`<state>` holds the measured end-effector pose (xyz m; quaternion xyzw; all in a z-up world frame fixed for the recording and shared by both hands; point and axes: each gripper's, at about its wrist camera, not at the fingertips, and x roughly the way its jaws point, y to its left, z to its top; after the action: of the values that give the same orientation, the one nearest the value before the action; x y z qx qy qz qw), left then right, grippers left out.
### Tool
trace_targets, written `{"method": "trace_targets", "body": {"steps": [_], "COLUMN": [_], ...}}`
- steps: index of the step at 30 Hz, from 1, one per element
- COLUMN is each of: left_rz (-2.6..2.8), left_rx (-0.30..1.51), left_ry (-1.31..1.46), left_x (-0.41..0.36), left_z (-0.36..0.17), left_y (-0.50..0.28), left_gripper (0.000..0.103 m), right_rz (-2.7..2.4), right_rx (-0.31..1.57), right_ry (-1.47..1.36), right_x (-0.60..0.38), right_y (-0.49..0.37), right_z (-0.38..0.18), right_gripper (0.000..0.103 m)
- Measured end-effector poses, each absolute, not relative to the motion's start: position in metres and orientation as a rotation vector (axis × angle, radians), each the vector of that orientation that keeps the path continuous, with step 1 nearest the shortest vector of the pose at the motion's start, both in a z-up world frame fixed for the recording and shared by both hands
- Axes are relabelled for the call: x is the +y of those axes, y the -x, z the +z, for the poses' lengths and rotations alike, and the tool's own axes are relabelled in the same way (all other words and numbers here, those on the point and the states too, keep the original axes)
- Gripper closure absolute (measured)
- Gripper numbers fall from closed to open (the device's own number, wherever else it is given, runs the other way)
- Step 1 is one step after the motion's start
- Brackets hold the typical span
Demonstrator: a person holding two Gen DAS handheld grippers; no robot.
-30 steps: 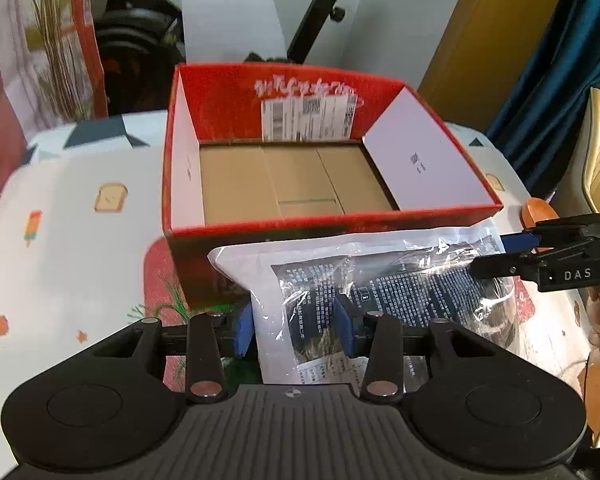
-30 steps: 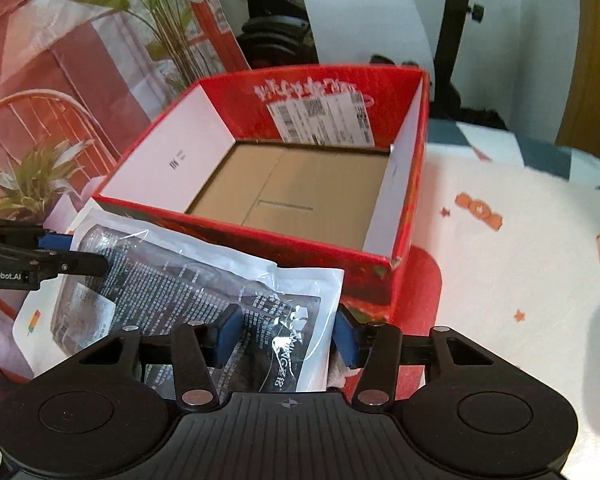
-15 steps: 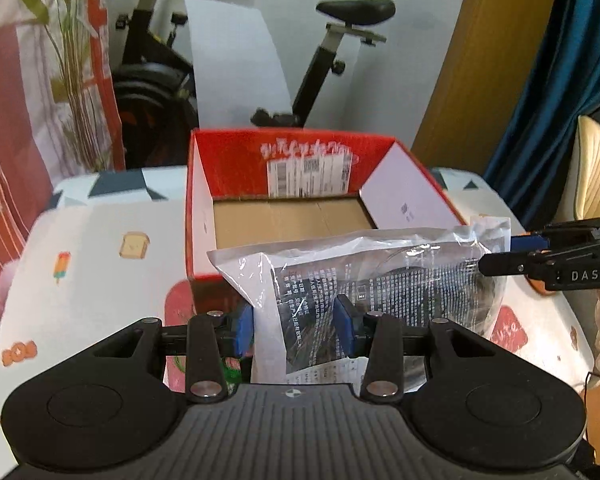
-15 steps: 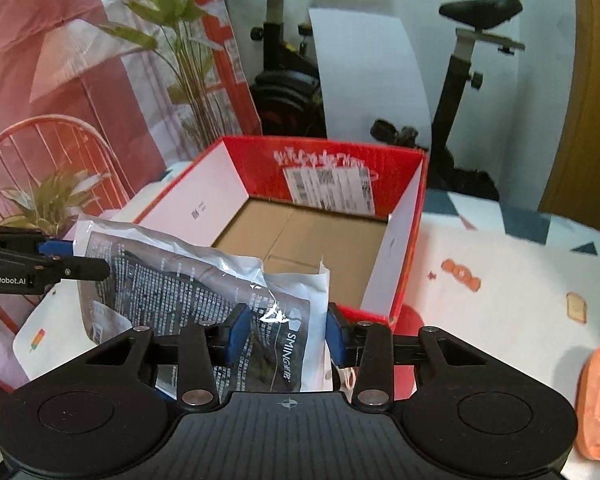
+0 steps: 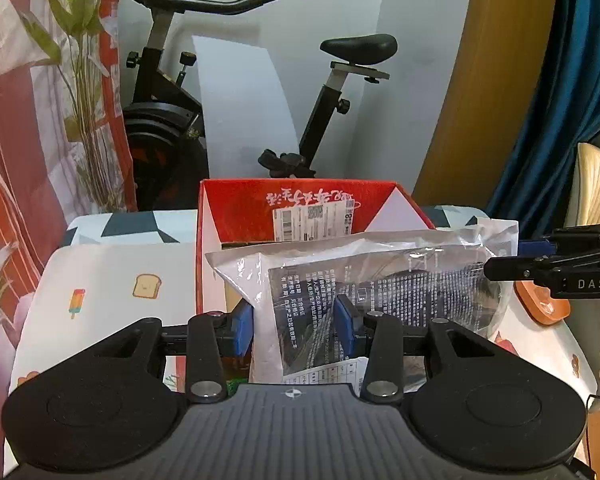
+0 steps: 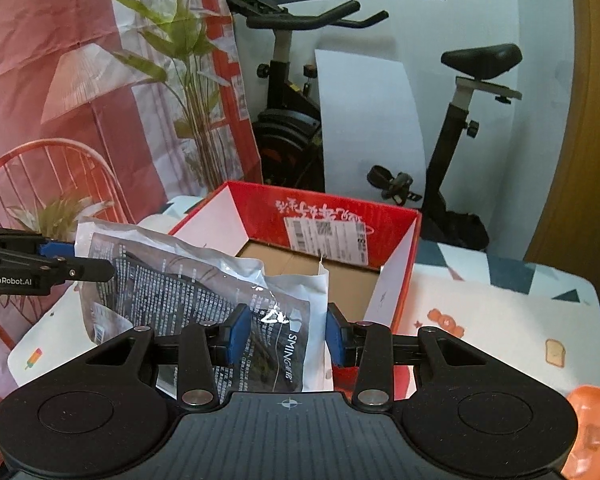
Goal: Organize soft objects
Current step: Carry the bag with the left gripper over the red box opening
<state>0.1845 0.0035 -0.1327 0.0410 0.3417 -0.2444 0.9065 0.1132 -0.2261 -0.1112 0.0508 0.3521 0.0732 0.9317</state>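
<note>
Item: soft, flat, clear-and-white plastic packet with a dark printed insert, sealed, crinkled along its upper edge.
Location of item: in the air, stretched between the two tools, in front of the near wall of the open red cardboard box with a brown floor and white inner flaps; its top edge now stands about level with the box rim in the left wrist view.
Left gripper: blue pads pinching the packet's left end; the film bunches between them.
Right gripper: blue pads clamped on the packet's right end, over the white strip printed SMING.
Change, packet: a second ago it lay low against the near wall of the box, below the rim; it has since been raised clear of the patterned white tablecloth with toast and ice-lolly prints.
Change, right gripper: a second ago its pads stood a little wider about the film; by the half-second mark they had drawn in, and they sit the same now.
Change, view: both cameras have tipped upward; the black exercise bike and white wall behind now fill the upper half, and less of the box floor shows.
Box contents: nothing visible inside apart from bare cardboard and a shipping label on the far wall.
Meaning for task: judged as lift done, transfer pending. The packet looks high enough to pass the rim; carrying it forward over the opening and lowering it flat would be the likely remaining step.
Other: orange rounded object at the table's right edge, untouched.
</note>
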Motion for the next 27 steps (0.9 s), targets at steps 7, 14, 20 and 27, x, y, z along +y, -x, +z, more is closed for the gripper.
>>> {"method": "trace_targets", "body": {"steps": [7, 14, 20, 27], "left_rz": [-0.499, -0.492, -0.468, -0.442], "left_rx": [0.679, 0.640, 0.590, 0.575], "left_ry": [-0.076, -0.073, -0.064, -0.057], "left_x": [0.003, 0.001, -0.006, -0.012], "left_z": [-0.124, -0.114, -0.101, -0.099], "left_y": [-0.189, -0.196, -0.208, -0.230], "left_gripper": [0.059, 0.059, 0.059, 0.059], "right_rz": [0.146, 0.147, 0.146, 0.149], "right_rx": [0.688, 0.645, 0.604, 0.571], "right_ry": [-0.096, -0.080, -0.059, -0.033], "right_x": [-0.227, -0.230, -0.234, -0.238], "right_y": [-0.118, -0.126, -0.140, -0.166], "right_z": [-0.100, -0.085, -0.071, -0.064], "right_gripper": [0.066, 0.066, 0.066, 0.066]}}
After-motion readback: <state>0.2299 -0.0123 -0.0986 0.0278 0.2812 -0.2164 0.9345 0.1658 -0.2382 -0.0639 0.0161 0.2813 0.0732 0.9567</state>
